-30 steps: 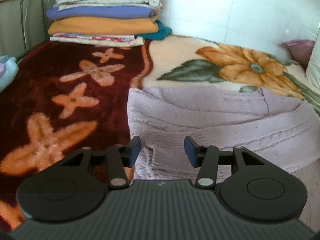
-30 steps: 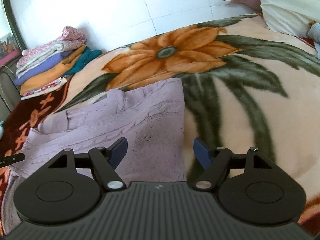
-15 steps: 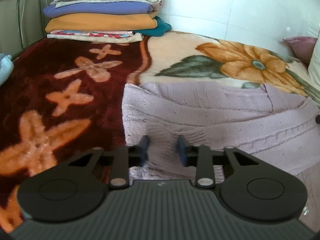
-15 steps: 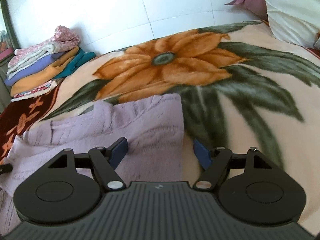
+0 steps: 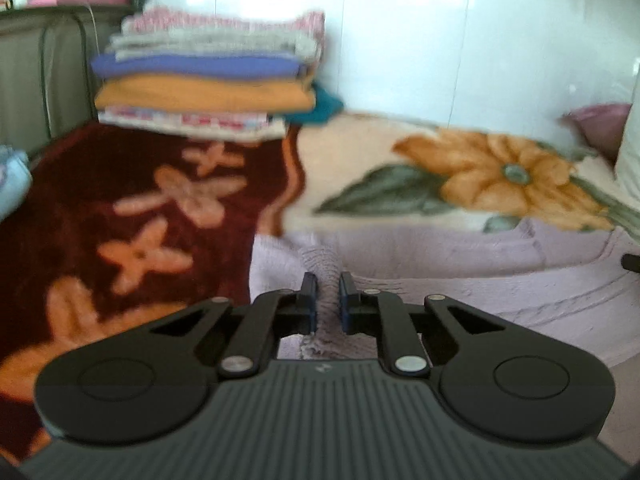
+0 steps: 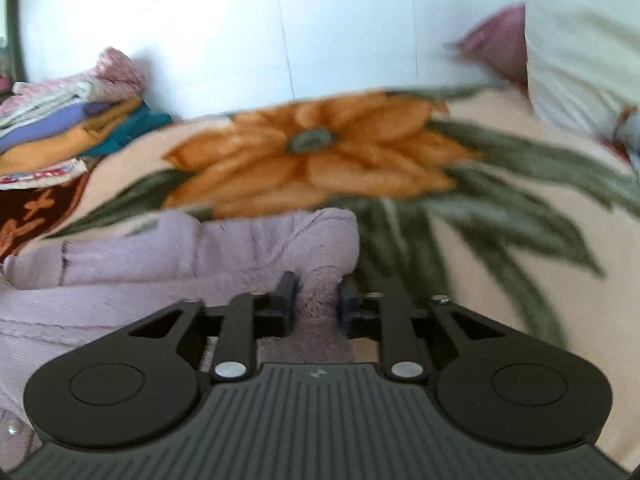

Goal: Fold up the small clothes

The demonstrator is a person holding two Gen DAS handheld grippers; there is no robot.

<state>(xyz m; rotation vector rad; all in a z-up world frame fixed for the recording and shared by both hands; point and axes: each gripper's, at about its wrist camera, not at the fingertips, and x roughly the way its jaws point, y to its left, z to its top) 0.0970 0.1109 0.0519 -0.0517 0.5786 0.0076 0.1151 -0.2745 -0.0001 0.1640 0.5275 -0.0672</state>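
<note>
Left tongs nearly closed, pinching a raised ridge of the lilac knit garment near its left edge; narrow gap between pads filled with fabric. Right tongs likewise clamped on a bunched fold of the same garment by its right edge, gap a bit wider, cloth wedged between. Garment lay spread flat on the floral blanket of the bed, between the two grips, partly folded already by the look of the layered edges. Judged step: lift near edge and carry it over for a fold. Best done raising both sides level and together, keeping the span taut, not yanking the loose knit out of the pads. Stack of folded clothes sat far back by the wall, well apart. Pillows at right. Both views motion-blurred.
</note>
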